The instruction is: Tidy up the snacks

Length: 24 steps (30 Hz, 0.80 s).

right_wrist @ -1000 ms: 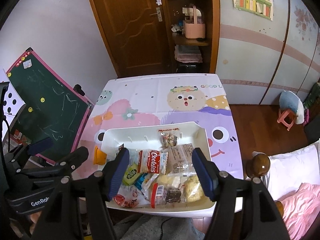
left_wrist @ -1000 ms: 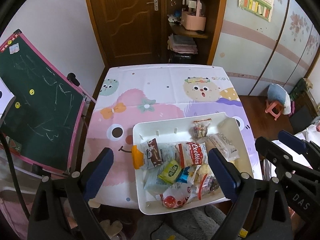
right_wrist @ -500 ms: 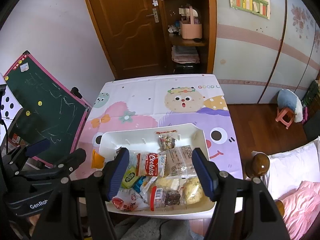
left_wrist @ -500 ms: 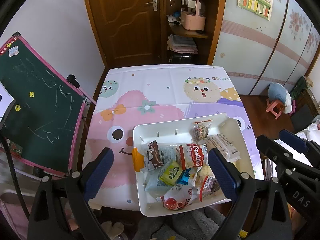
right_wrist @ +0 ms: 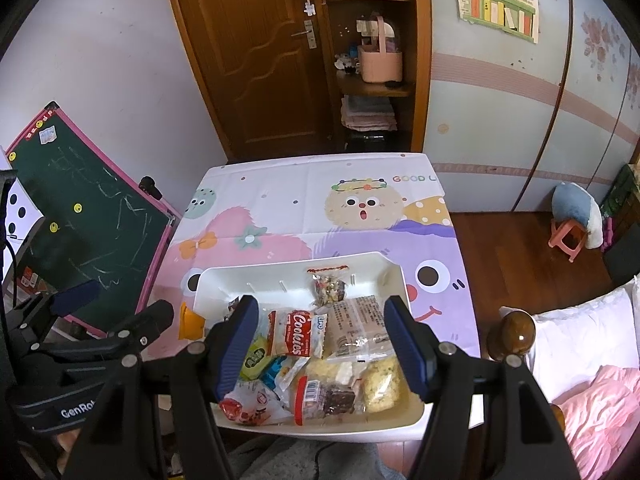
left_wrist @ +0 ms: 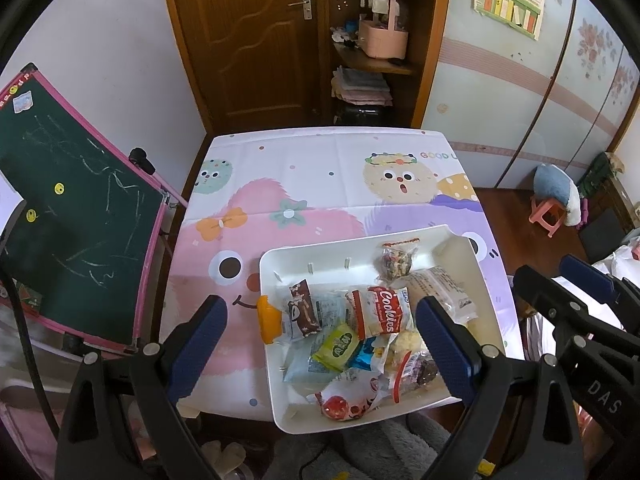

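Observation:
A white tray [left_wrist: 280,258] [right_wrist: 224,276] sits at the near edge of the table, heaped with several snack packets. On top lies a red Cookies packet [left_wrist: 382,314] [right_wrist: 296,332]. A clear bag of mixed snacks [left_wrist: 396,260] [right_wrist: 329,288] lies by the far wall. A brown chocolate bar [left_wrist: 303,310] rests at the left, a green packet [left_wrist: 340,344] below it. An orange packet [left_wrist: 267,320] [right_wrist: 191,322] hangs over the tray's left rim. My left gripper [left_wrist: 320,334] hovers open high above the tray, empty. My right gripper [right_wrist: 322,340] is open too, nothing between its fingers.
The table wears a cartoon-monster cloth [left_wrist: 320,168]. A green chalkboard with a pink frame [left_wrist: 68,208] leans at the left. A wooden door and corner shelves [left_wrist: 372,40] stand behind. A small pink stool [right_wrist: 570,238] and a bed with a wooden post [right_wrist: 516,332] lie at the right.

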Tool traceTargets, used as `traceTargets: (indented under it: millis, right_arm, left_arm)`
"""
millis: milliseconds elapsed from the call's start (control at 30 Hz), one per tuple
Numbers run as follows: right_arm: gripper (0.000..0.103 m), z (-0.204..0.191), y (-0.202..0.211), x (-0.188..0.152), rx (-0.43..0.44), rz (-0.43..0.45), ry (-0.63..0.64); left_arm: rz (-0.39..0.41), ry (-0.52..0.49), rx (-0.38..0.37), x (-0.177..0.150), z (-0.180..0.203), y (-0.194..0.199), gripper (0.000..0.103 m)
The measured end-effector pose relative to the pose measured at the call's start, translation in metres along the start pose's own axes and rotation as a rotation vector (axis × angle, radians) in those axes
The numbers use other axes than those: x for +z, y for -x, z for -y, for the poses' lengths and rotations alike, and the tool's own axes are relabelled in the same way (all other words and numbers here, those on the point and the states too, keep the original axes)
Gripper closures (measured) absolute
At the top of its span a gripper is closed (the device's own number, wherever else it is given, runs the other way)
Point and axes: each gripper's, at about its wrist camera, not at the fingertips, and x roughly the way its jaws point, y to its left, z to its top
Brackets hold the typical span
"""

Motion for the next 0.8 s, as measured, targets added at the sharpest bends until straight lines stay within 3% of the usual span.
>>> traceTargets:
  millis: [800]
  right_arm:
    - [0.037,0.0057,-0.0007,0.0012,-0.005,-0.002,-0.009]
  left_arm:
    - [-0.012,-0.011,-0.010,-0.0009,0.0040,-0.0052,0.008]
